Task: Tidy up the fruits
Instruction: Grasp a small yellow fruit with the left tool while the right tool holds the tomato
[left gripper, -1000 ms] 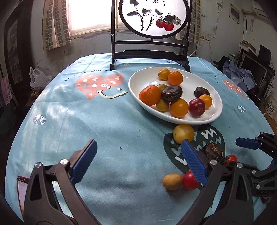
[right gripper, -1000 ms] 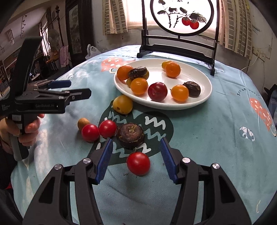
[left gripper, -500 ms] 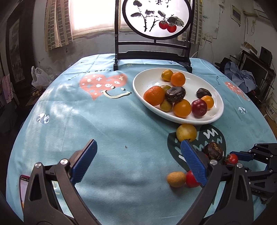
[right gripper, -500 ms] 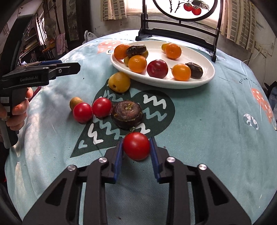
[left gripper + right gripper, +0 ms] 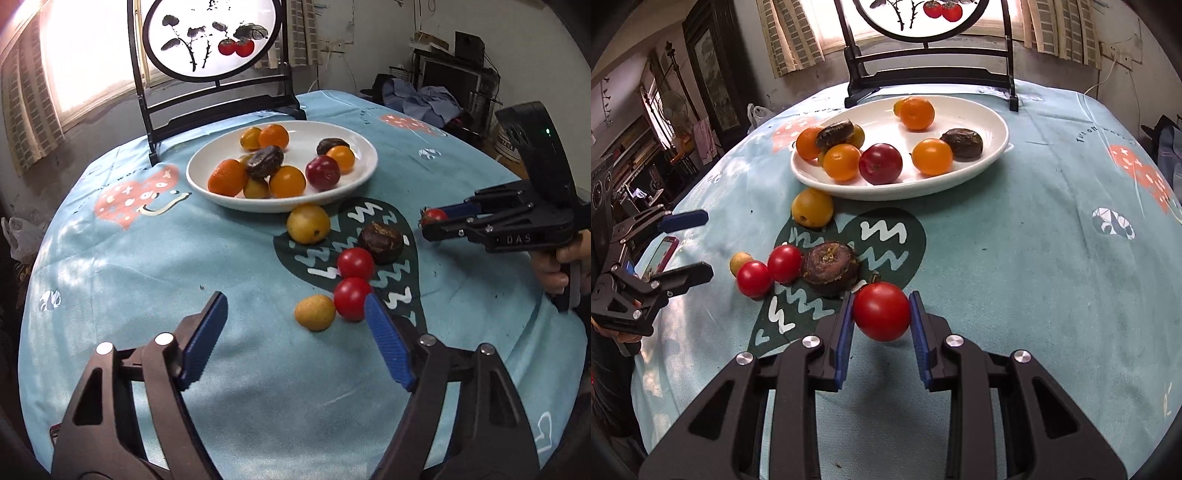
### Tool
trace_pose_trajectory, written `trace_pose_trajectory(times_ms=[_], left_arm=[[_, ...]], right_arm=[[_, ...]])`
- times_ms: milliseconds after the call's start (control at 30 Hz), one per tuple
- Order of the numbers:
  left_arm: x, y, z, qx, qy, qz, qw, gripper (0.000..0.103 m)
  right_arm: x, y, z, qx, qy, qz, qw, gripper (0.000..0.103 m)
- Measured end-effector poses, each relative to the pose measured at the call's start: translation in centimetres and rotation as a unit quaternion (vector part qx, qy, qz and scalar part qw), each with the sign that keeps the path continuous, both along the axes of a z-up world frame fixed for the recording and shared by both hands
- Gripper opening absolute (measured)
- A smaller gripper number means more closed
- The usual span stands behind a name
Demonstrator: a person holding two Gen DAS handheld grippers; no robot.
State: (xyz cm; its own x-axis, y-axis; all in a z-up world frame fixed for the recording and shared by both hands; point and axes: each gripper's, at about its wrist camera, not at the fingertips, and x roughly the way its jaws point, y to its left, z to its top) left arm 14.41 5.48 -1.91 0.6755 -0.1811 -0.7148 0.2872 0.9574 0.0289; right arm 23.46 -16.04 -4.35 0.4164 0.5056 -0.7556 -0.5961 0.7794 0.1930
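A white plate [image 5: 365, 162] [image 5: 997, 147] holds several oranges, dark fruits and a red plum. On the blue cloth in front of it lie a yellow plum [image 5: 308, 223], a dark wrinkled fruit [image 5: 382, 240], two red tomatoes [image 5: 355, 263] [image 5: 351, 298] and a small yellow fruit [image 5: 315, 312]. My right gripper [image 5: 881, 297] is shut on a third red tomato [image 5: 881, 311], just above the cloth. My left gripper [image 5: 295, 302] hovers over the small yellow fruit and the nearer tomato. Its jaws are closing and the pads touch neither fruit.
A round painted screen on a black stand [image 5: 210, 40] rises behind the plate. A pink-cased phone [image 5: 661, 254] lies near the table's left edge. A person's hand [image 5: 554, 269] holds the right gripper's handle. Furniture and clutter surround the round table.
The right gripper closed on the red tomato that lay between its fingers and holds it. The left gripper rolled and shifted toward the loose fruit, its jaws narrower than before.
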Motion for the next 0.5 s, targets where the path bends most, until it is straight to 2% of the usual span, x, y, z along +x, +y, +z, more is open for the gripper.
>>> trace_pose_trajectory(times_ms=[67,100,333,500], left_arm=[[0.2,0.1,-0.6,-0.002,0.014,-0.005,0.9999,0.062],[0.3,0.1,-0.9,0.0,0.019,-0.005,0.9998,0.06],[1.5,0.1,-2.1,0.01,0.036,0.007,0.9993,0.06],[1.8,-0.6,-2.1,0.014,0.028,-0.002,0.9995,0.052]], right_arm=[[-0.1,0.1,-0.1,-0.004,-0.001,0.003,1.0,0.03],[-0.1,0.2,-0.1,-0.006,-0.002,0.003,1.0,0.03],[0.1,0.2,-0.3,-0.009,0.001,-0.003,1.0,0.03],[0.2,0.2,-0.5,-0.013,0.001,-0.005,1.0,0.03]])
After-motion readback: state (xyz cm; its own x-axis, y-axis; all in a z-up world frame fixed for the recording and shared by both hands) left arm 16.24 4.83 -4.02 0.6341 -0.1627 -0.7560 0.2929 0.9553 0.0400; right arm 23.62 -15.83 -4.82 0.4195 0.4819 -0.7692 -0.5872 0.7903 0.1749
